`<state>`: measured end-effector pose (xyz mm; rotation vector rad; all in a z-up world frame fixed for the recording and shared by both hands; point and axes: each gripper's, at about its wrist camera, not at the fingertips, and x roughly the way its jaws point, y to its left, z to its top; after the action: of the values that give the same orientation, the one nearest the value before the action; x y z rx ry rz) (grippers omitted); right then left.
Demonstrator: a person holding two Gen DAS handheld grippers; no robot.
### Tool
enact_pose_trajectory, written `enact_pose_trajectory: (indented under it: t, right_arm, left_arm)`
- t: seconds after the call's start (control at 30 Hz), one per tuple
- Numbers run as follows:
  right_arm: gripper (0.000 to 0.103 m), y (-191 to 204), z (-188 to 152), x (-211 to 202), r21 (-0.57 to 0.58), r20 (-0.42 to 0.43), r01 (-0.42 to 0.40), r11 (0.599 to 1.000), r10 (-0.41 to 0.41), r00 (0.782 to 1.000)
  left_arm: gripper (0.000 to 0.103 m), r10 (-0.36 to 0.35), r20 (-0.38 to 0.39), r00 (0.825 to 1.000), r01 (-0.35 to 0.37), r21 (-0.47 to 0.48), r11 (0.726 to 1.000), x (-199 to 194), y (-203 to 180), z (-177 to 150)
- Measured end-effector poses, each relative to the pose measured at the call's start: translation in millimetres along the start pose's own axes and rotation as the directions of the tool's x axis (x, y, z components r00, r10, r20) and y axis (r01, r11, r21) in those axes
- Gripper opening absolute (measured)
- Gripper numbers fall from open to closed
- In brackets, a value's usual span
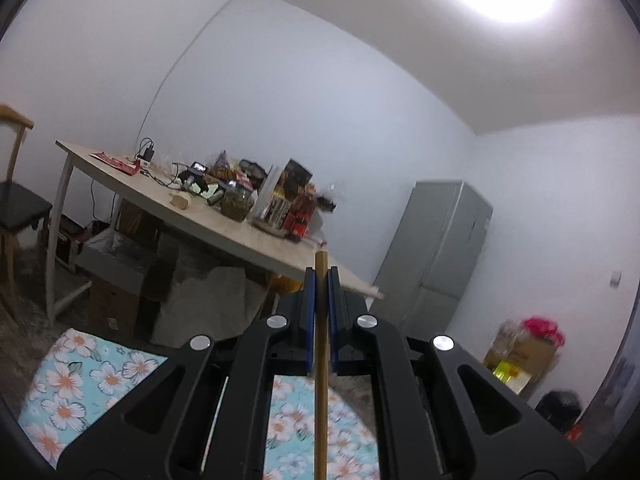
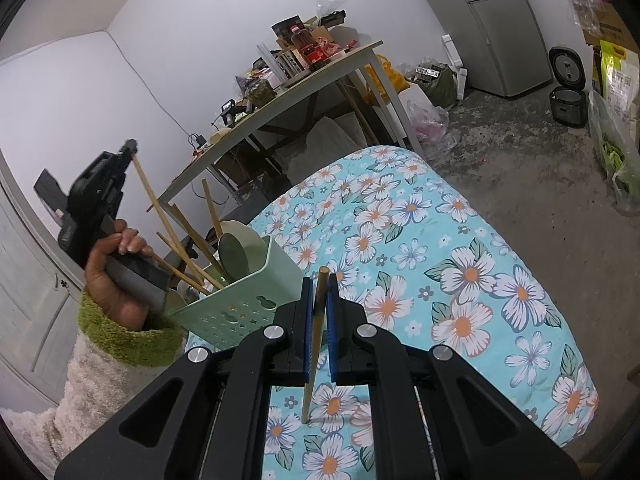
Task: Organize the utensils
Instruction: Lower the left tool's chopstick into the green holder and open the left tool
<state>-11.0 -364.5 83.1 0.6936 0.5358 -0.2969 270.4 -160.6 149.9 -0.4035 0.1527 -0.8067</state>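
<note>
Left gripper (image 1: 321,276) clenching a wooden chopstick (image 1: 320,360), right gripper (image 2: 319,284) clenching another chopstick (image 2: 316,336) over the floral cloth (image 2: 420,240), green utensil basket (image 2: 240,300) sitting left

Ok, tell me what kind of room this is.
Probably a lived-in home room used as kitchen and storage: a grey fridge, rice cookers on the bare floor, and a cluttered table of food jars and bottles.

A light-blue cloth (image 2: 420,240) printed with white, orange-centred flowers. A pale-green basket (image 2: 236,308) with cut-out holes holds tan chopsticks (image 2: 176,240). Both black tools carry blue pads (image 2: 307,332). The sleeve (image 2: 120,344) is cream with a green cuff.
</note>
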Motion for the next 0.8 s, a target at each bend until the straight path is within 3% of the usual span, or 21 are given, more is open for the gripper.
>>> enact_pose_trajectory:
  t: [0.1, 0.27, 0.57, 0.7, 0.8]
  right_arm:
    - [0.007, -1.8, -1.1, 1.0, 0.005, 0.0, -0.003, 1.0, 0.003, 1.0]
    - [0.007, -2.3, -1.4, 1.0, 0.007, -0.001, -0.006, 1.0, 0.006, 1.0]
    - [0.007, 3.3, -3.5, -3.5, -0.013, 0.007, -0.016, 1.0, 0.016, 1.0]
    - [0.006, 14.4, -3.3, -11.0, -0.046, 0.021, -0.027, 0.999, 0.028, 0.999]
    - [0.006, 23.1, -1.7, -17.9, -0.073, 0.036, -0.034, 0.997, 0.036, 0.999]
  left_arm:
    - [0.005, 0.023, -0.064, 0.998, -0.022, 0.016, 1.0, 5.5, 0.0, -10.8]
    - [0.005, 0.03, -0.099, 0.995, -0.028, 0.015, 0.999, 1.3, 6.2, -17.8]
    - [0.007, -0.01, -0.199, 0.98, 0.015, 0.024, 1.0, -35.2, 10.1, -23.4]
    - [0.044, -0.017, -0.231, 0.973, 0.027, 0.041, 0.999, -58.8, 9.6, -27.2]
    - [0.055, -0.025, -0.237, 0.971, 0.042, 0.067, 0.997, -79.9, 8.7, -28.8]
